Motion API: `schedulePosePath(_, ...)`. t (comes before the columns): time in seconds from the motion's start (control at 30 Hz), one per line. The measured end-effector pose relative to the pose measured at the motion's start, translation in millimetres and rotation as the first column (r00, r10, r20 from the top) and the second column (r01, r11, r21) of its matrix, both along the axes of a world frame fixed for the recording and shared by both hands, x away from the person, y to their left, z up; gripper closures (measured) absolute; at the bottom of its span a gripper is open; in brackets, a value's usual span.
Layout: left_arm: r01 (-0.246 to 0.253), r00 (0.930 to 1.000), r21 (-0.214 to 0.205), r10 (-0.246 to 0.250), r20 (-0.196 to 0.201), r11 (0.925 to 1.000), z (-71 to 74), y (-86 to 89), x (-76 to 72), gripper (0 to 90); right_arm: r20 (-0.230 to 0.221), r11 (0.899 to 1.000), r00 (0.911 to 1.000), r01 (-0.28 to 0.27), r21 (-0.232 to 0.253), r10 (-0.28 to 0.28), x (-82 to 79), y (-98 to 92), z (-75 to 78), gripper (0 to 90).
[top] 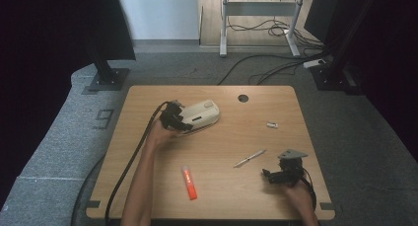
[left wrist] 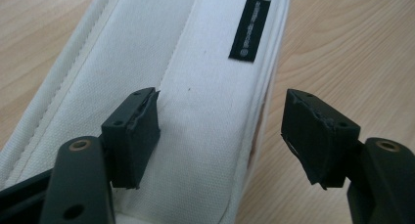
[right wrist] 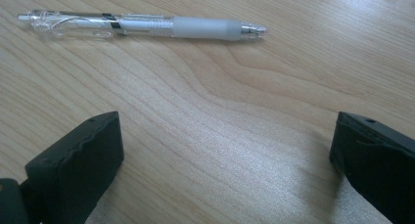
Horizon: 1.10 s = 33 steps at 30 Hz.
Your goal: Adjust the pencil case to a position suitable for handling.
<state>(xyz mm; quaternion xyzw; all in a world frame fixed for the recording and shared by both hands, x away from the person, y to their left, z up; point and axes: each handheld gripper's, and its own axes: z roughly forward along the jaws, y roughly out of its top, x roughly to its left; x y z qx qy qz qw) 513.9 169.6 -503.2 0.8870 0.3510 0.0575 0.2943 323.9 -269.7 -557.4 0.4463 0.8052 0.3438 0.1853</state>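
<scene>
My left tool point(left wrist: 220, 136) stands part open astride the right edge of the white fabric pouch point(left wrist: 195, 87), which lies left of centre in the high view, one pad on the cloth and the other over bare surface point(left wrist: 352, 53). My right tool point(right wrist: 225, 160), at the lower right, gapes wide and empty just short of the clear pen point(right wrist: 142, 26).

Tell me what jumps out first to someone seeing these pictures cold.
The white fabric case at the table's far left, with the left gripper straddling its edge, one jaw over the fabric, one over the wood. Then the orange marker near the front edge, and the clear pen lying ahead of the open right gripper.
</scene>
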Motion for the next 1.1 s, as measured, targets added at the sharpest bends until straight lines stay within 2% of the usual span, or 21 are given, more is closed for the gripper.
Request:
schedulePosePath(0.13,-0.011,0.9997,0.009,0.011,0.020,0.9999,-3.9,2.4,-2.5,38.1,0.000,1.000,1.0000,0.000,0.000,0.000,0.0,0.0,0.0,0.0)
schedulePosePath(0.3,-0.023,0.9991,0.007,0.023,0.035,0.9997,-9.8,2.8,-4.6,40.1,0.000,1.000,1.0000,0.000,0.000,0.000,0.0,0.0,0.0,0.0)
schedulePosePath(0.4,-0.018,0.9974,0.039,0.015,0.071,0.9991,-11.4,0.3,-9.1,42.6,-0.001,1.000,1.0000,-0.001,-0.001,0.001,0.0,0.0,0.1,0.0)
schedulePosePath(0.6,-0.013,0.9954,0.064,0.006,0.095,0.9979,-10.5,0.9,-15.7,54.5,-0.001,1.000,1.0000,-0.001,-0.001,0.001,0.0,0.0,0.1,0.0)
schedulePosePath(0.73,-0.024,0.9932,0.051,0.018,0.115,0.9984,-10.6,3.7,-21.7,60.7,-0.001,1.000,1.0000,-0.001,-0.001,0.001,0.0,0.0,0.1,0.0)
schedulePosePath(0.87,-0.034,0.9922,0.020,0.031,0.120,0.9992,-8.4,5.0,-27.6,66.0,-0.002,1.000,1.0000,0.000,0.000,0.000,-0.1,0.1,0.2,0.0)
schedulePosePath(1.1,-0.033,0.9947,-0.012,0.034,0.097,0.9994,-2.7,8.1,-35.9,71.4,-0.004,1.000,1.0000,0.001,0.001,-0.001,-0.2,0.2,0.2,0.0)
